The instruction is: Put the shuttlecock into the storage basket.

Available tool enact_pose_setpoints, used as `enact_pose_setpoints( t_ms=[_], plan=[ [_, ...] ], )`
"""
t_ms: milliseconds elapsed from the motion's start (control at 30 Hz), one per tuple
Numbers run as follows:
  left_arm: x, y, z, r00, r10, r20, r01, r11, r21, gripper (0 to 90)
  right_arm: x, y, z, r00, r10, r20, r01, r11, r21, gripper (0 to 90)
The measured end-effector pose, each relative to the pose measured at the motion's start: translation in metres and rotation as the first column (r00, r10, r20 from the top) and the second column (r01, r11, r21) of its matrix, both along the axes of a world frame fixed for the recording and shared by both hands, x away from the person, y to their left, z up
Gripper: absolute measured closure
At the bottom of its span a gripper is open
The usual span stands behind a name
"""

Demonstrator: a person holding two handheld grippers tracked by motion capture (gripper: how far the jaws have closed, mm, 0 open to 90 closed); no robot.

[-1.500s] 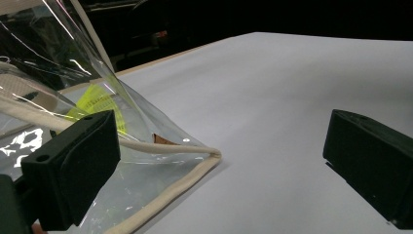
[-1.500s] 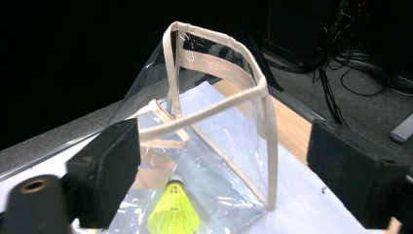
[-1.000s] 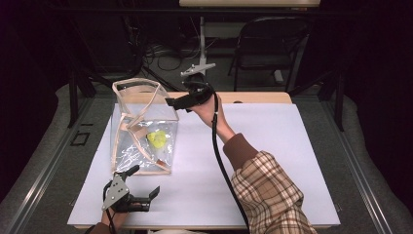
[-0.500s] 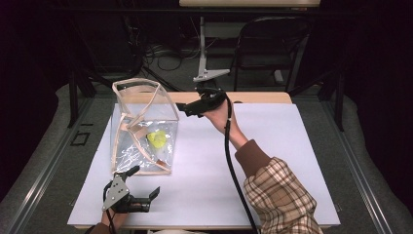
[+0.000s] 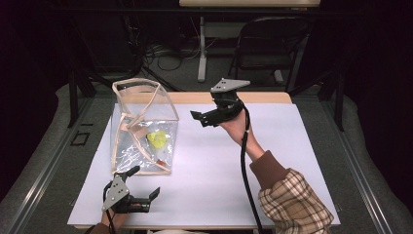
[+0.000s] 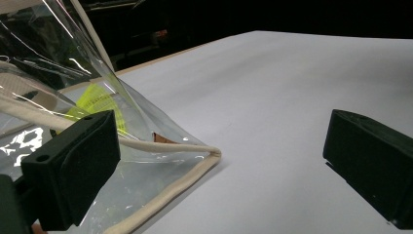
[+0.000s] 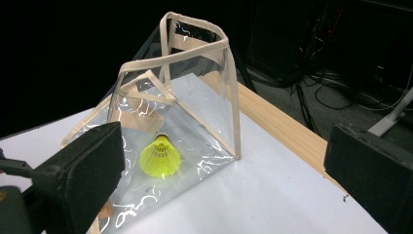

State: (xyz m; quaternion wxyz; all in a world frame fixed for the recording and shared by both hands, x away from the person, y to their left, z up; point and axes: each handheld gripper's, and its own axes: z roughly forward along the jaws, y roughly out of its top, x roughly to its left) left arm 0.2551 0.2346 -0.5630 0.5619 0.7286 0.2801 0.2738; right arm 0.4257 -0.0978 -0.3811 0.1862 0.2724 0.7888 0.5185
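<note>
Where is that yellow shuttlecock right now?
The shuttlecock sits inside the clear bag on the table's left side, in the high view, beyond the left gripper.

A shuttlecock [image 5: 157, 139] lies inside the bag [image 5: 127, 158] at the table's [image 5: 292, 146] left.

High view looks forward and down over the white table [image 5: 209, 165]. Left gripper view sits low, close to the clear bag [image 6: 122, 146] corner. Right gripper view looks down from farther off. All three share the bag.
</note>
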Motion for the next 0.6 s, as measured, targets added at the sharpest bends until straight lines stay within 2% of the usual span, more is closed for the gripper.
enact_pose_setpoints(
  t_ms=[600],
  plan=[
    [0.0,0.0,0.0,1.0,0.003,-0.001,-0.003,1.0,0.002,0.1,-0.037,-0.047,-0.016,0.9992,-0.032,0.022,0.032,0.999,0.008,0.9]
  ],
)
